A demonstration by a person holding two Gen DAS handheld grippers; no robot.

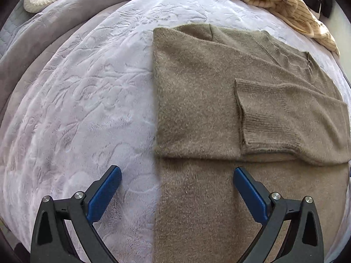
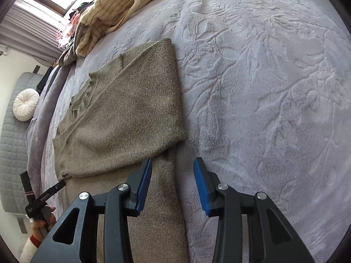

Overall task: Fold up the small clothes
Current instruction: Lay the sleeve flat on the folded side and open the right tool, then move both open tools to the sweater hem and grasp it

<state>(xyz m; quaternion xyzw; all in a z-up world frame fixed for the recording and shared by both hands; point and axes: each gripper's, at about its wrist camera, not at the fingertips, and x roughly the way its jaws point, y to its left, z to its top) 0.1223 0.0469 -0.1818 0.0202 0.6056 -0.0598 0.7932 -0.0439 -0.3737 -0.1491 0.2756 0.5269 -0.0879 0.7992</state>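
Your left gripper hangs with its blue fingers spread wide and holding nothing, straddling the left edge of the olive-brown sweater where it meets the lavender embossed blanket on the bed. The sweater lies flat on that blanket with its sides folded in; one ribbed cuff rests across the body. Your right gripper also has its fingers spread and empty, poised over the sweater's right edge near the lower hem. Beyond the sweater, a cream striped garment lies bunched near the bed's far side, and a round white cushion sits by the grey quilted headboard.
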